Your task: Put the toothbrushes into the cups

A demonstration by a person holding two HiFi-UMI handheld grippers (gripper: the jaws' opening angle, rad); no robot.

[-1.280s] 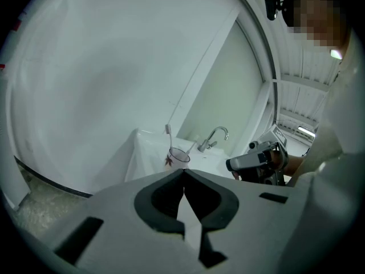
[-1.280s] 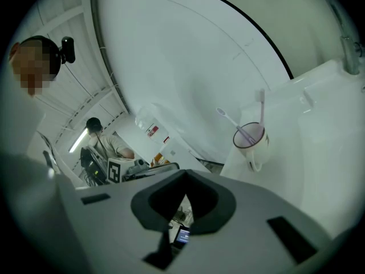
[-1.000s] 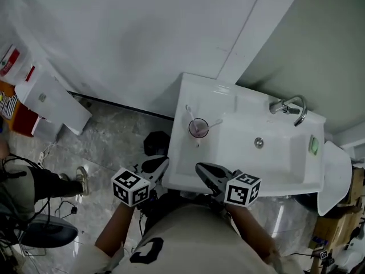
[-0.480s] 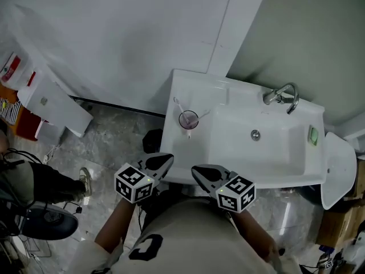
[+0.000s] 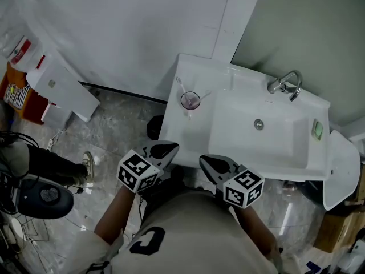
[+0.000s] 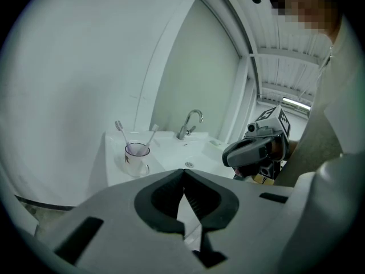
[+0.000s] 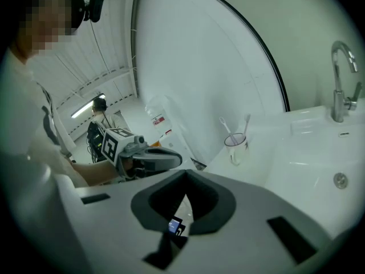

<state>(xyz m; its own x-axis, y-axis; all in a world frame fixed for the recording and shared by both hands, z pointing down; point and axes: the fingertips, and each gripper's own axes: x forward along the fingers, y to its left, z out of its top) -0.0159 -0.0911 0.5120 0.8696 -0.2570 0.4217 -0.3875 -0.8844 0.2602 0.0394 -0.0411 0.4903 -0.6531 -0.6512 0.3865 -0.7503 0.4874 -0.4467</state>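
Two toothbrushes [image 5: 181, 88] are seen standing in the cup [image 5: 190, 101], which is set on the left rear corner of the sink [image 5: 274, 147]. The left gripper [image 5: 167, 149] and right gripper [image 5: 206, 162] are held just before the sink's front edge, each with jaws pressed together and nothing gripped.

White wall [image 5: 125, 27], marble floor [image 5: 114, 127] (grey-veined).

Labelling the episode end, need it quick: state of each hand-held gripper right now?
Left hand-held gripper: closed, jaws together, holding nothing.
Right hand-held gripper: closed, jaws together, holding nothing.
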